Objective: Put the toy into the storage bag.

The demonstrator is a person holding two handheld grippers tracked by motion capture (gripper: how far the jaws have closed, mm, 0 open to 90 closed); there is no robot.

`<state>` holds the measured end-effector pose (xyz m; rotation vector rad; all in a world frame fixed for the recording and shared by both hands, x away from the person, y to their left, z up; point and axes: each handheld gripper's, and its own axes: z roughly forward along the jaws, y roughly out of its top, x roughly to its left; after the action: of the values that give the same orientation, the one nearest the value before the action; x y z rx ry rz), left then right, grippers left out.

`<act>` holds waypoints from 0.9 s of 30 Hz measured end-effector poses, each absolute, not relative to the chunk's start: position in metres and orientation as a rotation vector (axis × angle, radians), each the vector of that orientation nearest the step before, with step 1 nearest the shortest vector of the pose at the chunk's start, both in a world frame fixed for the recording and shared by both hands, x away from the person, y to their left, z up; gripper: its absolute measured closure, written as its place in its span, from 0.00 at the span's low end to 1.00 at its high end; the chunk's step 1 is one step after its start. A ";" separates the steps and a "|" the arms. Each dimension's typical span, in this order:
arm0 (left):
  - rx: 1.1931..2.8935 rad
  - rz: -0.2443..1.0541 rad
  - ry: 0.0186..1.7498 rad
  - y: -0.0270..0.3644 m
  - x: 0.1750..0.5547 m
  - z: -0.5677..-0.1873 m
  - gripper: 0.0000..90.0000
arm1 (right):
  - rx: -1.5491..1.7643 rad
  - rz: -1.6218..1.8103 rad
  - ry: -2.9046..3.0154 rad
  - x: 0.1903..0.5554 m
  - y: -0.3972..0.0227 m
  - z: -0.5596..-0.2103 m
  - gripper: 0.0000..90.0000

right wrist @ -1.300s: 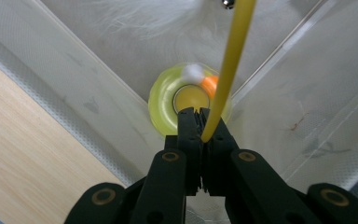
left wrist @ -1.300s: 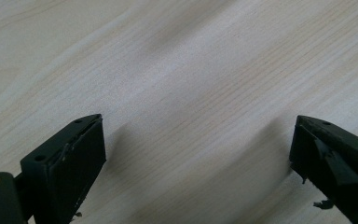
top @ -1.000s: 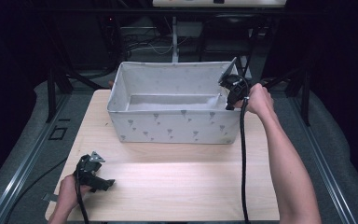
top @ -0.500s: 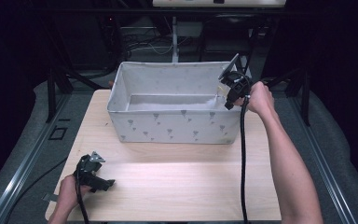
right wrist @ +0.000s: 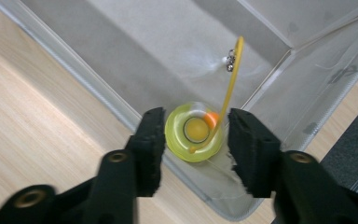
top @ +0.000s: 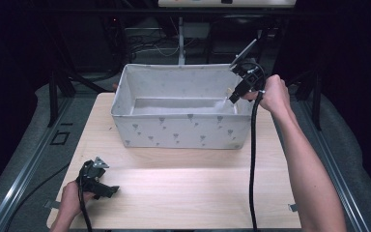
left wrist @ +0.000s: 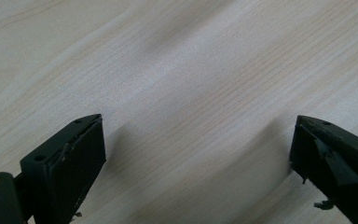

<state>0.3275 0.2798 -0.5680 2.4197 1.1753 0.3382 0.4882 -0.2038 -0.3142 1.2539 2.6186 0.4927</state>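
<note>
My right gripper [right wrist: 193, 140] is hanging over the bin's [top: 183, 130] right-hand corner, jaws just been opening, abt half apart, gripping nothing. Yellow tape measure [right wrist: 193, 132] w/ strap is lying inside below them. Left gripper [top: 94, 180] is resting open on table [top: 183, 193], empty.

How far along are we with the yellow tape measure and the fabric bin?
Done: the yellow tape measure lies inside the fabric bin. In hand: the right gripper, jaws just opening, is above it, pads clear. Left: the left gripper sits open over bare table.
</note>
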 end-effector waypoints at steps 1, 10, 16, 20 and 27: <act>2.420 0.339 1.175 0.280 0.328 -0.568 0.04 | 1.248 0.488 2.609 0.486 -0.203 -0.312 0.54; 2.420 0.339 1.176 0.280 0.328 -0.568 0.04 | 1.151 0.554 2.600 0.458 -0.189 -0.295 0.20; 2.420 0.344 1.177 0.280 0.327 -0.568 0.04 | 1.077 0.621 2.580 0.435 -0.182 -0.291 0.11; 2.419 0.339 1.177 0.279 0.327 -0.568 0.04 | 1.023 0.631 2.565 0.418 -0.175 -0.293 0.03; 2.431 0.333 1.175 0.279 0.327 -0.569 0.04 | 0.951 0.645 2.582 0.389 -0.164 -0.310 0.00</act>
<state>0.3274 0.2789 -0.5691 2.4311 1.1747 0.3330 0.3889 -0.1640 -0.3097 0.9514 2.5824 0.6446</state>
